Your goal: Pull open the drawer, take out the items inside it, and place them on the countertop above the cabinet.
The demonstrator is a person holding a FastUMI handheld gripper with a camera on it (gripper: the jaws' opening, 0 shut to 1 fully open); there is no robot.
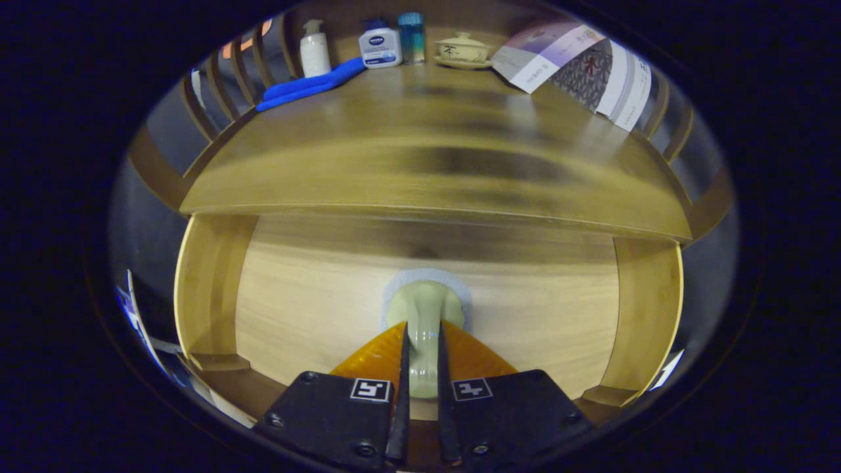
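The tool [420,368] is closed narrowly on the drawer's one knob [424,315], a pale green handle whose stem runs back between the two fingers [399,381], each pressing against a side of it. The knob sits on a grey backing pad fixed to the middle of the drawer front [315,295], a light wooden panel directly ahead of the tool. Whether the drawer is out at all cannot be told, and nothing of its inside shows. Two wooden side posts [210,282] of the cabinet frame the drawer front, one to either side of the tool. Above and beyond the tool spreads the wooden surface [427,164] on top of the cabinet, its near part blurred. Along its far edge stands a row of things: one white pump bottle [315,49] furthest to the left, one blue cloth [309,85] lying just in front of it and reaching toward one white bottle with a blue cap [380,45], then one tall blue can [411,36] just beside that, one lidded cream teacup on a saucer [462,49], and one folded paper leaflet [578,66] standing at the right. Wooden slats [197,108] rail the surface on both sides.
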